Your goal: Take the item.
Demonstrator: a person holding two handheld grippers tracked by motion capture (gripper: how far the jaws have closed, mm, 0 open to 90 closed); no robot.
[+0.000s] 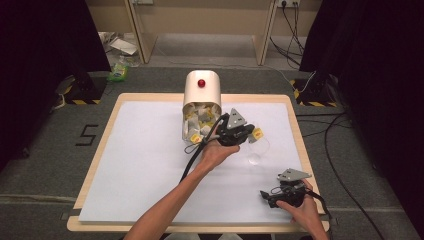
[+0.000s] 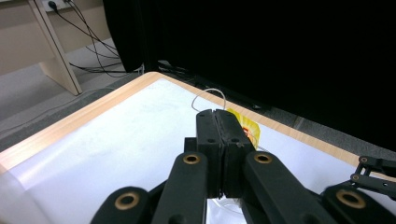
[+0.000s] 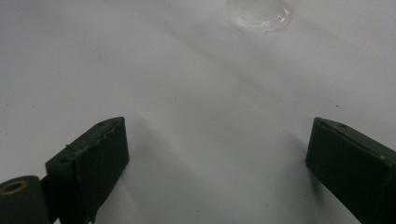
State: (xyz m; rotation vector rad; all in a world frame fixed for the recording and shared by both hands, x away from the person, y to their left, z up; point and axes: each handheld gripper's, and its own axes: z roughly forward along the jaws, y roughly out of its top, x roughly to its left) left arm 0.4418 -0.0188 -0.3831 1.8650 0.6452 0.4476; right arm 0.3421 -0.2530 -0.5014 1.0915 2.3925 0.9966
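Observation:
A cream canister (image 1: 202, 90) with a red knob lies on its side at the back of the table, its open mouth spilling several white and yellow sachets (image 1: 196, 125). My left gripper (image 1: 251, 131) hovers just right of that mouth, above a clear glass (image 1: 258, 150). In the left gripper view this gripper (image 2: 216, 114) has its jaws pressed together on a yellow sachet (image 2: 246, 126), and a thin white string (image 2: 210, 92) loops up past the tips. My right gripper (image 1: 263, 196) rests low at the front right. Its jaws stand wide open (image 3: 217, 135) over bare table, with the glass (image 3: 259, 14) ahead.
A white sheet (image 1: 150, 165) covers the wooden table (image 1: 100, 150). Black curtains stand at both sides, and cables (image 1: 340, 145) run over the floor to the right. A bench leg and a green item (image 1: 118, 73) lie on the floor behind the table.

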